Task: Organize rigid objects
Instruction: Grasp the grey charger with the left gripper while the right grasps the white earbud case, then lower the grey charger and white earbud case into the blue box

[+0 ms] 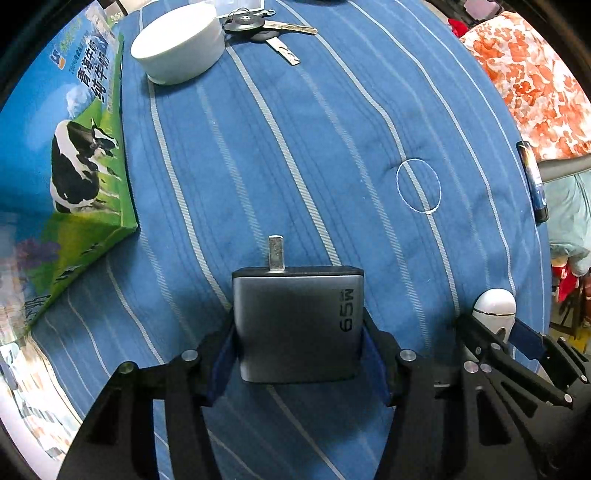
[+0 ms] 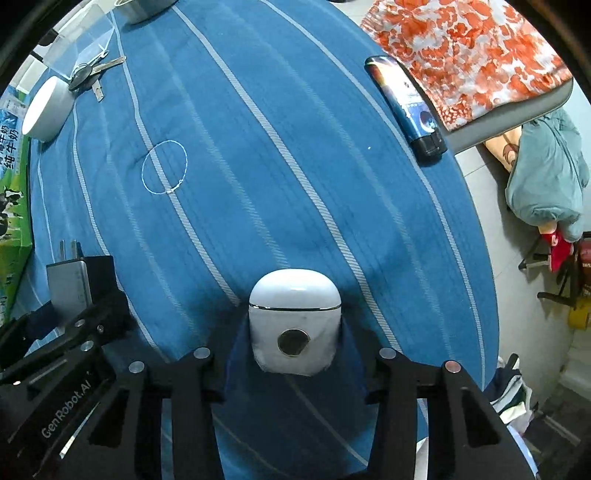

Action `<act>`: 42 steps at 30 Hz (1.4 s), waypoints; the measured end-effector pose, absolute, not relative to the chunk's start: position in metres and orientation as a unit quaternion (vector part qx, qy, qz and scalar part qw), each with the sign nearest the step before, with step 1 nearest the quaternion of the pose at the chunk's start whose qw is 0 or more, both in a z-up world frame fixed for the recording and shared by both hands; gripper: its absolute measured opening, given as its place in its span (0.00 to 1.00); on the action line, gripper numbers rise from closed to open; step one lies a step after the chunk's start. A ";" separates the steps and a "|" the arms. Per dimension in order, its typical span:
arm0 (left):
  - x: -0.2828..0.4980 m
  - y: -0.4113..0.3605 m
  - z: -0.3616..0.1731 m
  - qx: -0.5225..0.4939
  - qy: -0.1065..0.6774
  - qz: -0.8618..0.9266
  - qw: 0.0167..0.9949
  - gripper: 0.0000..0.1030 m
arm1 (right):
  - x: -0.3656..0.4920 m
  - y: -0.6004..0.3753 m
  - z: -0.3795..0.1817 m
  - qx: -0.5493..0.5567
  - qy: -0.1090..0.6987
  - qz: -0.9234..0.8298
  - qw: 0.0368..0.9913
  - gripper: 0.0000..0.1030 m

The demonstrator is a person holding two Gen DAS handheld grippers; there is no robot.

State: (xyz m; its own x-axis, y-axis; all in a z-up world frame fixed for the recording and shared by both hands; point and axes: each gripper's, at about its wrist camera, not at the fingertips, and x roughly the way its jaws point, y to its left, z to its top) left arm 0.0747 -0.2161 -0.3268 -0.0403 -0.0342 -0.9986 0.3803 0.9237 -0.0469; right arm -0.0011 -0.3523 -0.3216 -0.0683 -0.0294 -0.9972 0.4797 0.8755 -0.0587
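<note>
Blue striped cloth [image 1: 295, 147] over the tabletop, an orange-flowered fabric [image 2: 469, 48] draped off its far right edge. Left tool [image 1: 299, 354] pointing straight down, clamped on a grey charger [image 1: 295, 325], blue pads against both flanks, plug prongs jutting ahead of the fingertips. Right tool [image 2: 295, 343] also aimed down, a white earbud case [image 2: 294, 321] between its blue pads, jaws drawn in close against the case's sides; firm pressing cannot be told. Both objects resting on the cloth, the case just right of the left tool, the charger just left of the right tool. Ahead and left of the left tool, a milk carton box [image 1: 74, 147] with a cow picture, standing along the cloth's edge. Further ahead, a white round container [image 1: 177, 44] lying beside a bunch of keys [image 1: 266, 31]. Between the two tools and ahead, a thin wire ring [image 2: 164, 168] flat on the cloth. Far ahead and right of the right tool, a dark blue tube [image 2: 406, 103] at the cloth's edge.
</note>
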 end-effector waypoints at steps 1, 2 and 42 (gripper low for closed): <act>0.075 -0.215 -0.325 0.121 0.704 -0.154 0.683 0.55 | -0.002 -0.350 -0.316 0.154 0.701 -0.192 0.669 0.47; 0.075 -0.214 -0.322 0.118 0.702 -0.156 0.684 0.55 | -0.002 -0.350 -0.312 0.147 0.697 -0.191 0.676 0.47; 0.198 0.113 -0.220 -0.083 0.653 -0.045 0.751 0.55 | 0.215 -0.018 -0.246 0.049 0.685 0.113 0.718 0.47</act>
State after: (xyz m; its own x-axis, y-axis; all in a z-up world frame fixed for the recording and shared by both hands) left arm 0.1980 0.1130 -0.2203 0.1425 -0.1769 -0.9738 -0.0411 0.9820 -0.1844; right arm 0.2147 -0.0178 -0.2462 0.0350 0.2295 -0.9727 -0.0955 0.9696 0.2254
